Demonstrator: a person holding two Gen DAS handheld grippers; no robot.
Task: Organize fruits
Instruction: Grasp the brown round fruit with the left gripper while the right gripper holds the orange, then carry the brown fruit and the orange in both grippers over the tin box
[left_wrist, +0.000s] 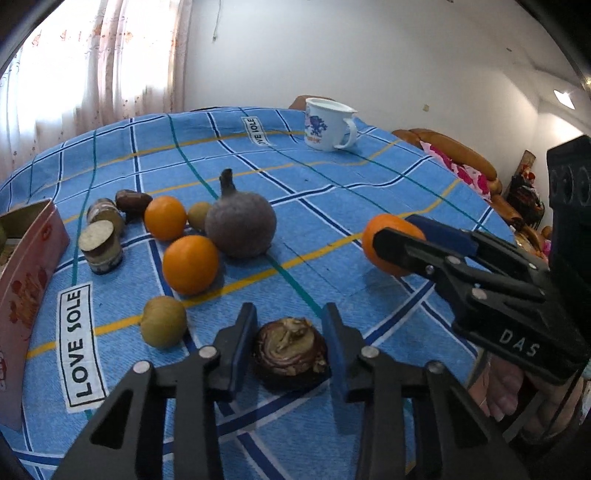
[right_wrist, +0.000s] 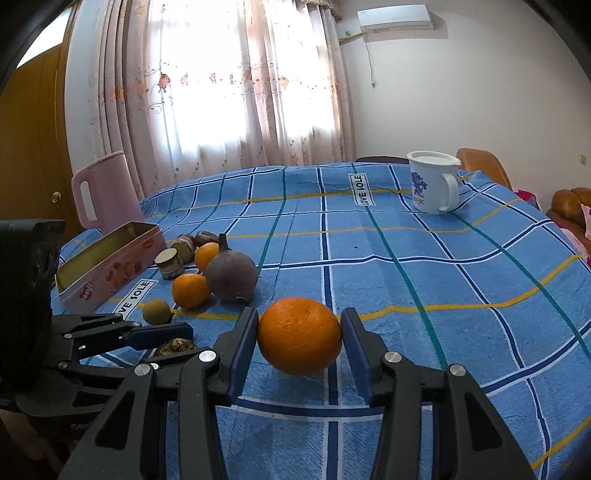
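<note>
Left gripper (left_wrist: 290, 345) brackets a squat brown-purple fruit with a dried rosette cap (left_wrist: 290, 347) on the blue checked tablecloth (left_wrist: 369, 177); pads close beside it, contact not discernible. It looks light and hard-shelled; grip the flanks at 3 and 9 o'clock. Right gripper (right_wrist: 299, 336) is clenched on a round orange (right_wrist: 299, 336): firm, slightly slippery.

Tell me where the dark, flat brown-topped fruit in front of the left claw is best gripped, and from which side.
Grip the dark flat fruit across its rounded sides, low on the widest part, coming from the near side, angled down. It sits squat on the tablecloth, wrinkled top up, so only the flanks offer opposed faces. The left claw already straddles it.
</note>
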